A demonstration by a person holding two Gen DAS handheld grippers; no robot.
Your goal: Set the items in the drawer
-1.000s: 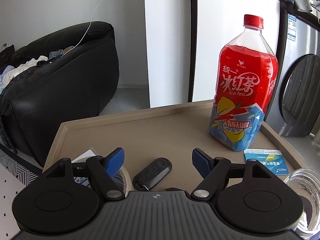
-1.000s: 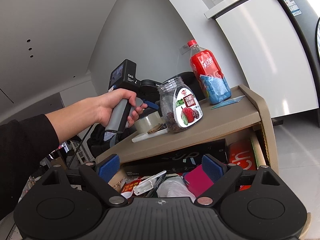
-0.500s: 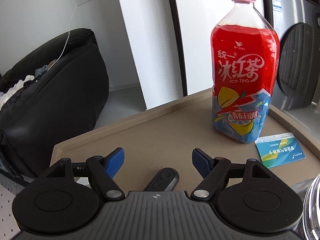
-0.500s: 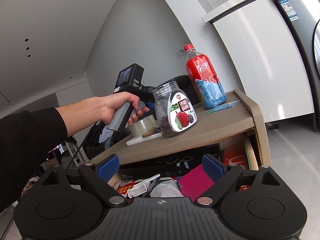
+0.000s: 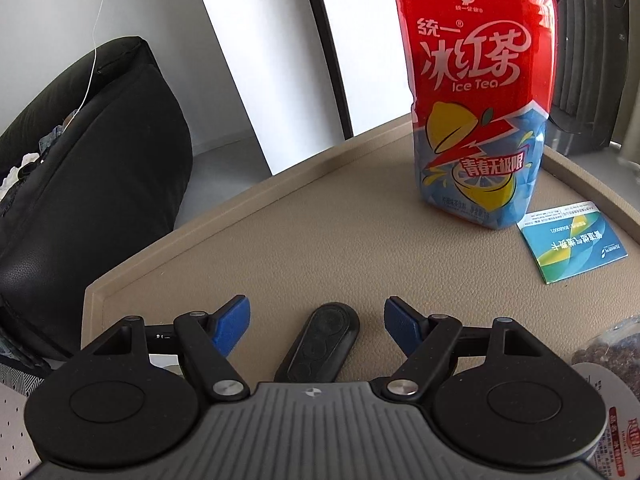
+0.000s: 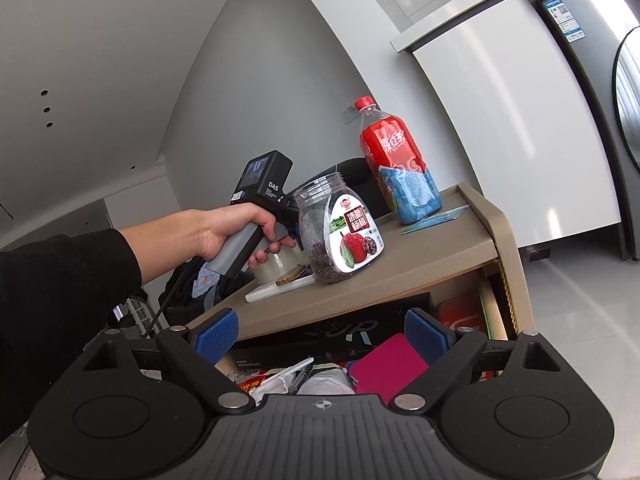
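1. The left hand-held gripper (image 5: 317, 320) hangs low over the beige leather-textured worktop (image 5: 320, 240) with its blue-padded fingers (image 5: 232, 322) spread apart and gripping nothing.
2. A black oval key fob with round buttons (image 5: 320, 346) lies flat on the worktop between those fingers, touching neither pad.
3. A tall red plastic bottle of ice tea with a blue and yellow label (image 5: 478, 92) stands upright farther back on the right; a blue and green card (image 5: 572, 240) lies flat just beside its base.
4. A clear plastic jar of dark dried fruit (image 6: 336, 232) stands upright on the worktop near the person's left hand (image 6: 228, 232), which grips the grey handle of the left tool.
5. The right hand-held gripper (image 6: 320, 338) is also released, fingers wide, hovering over the open drawer (image 6: 496, 312) below the worktop.
6. In the drawer are a magenta rectangular case (image 6: 384, 364), a long black box (image 6: 340, 328), a red tin (image 6: 460, 314) and crumpled white plastic wrappers (image 6: 304, 380).
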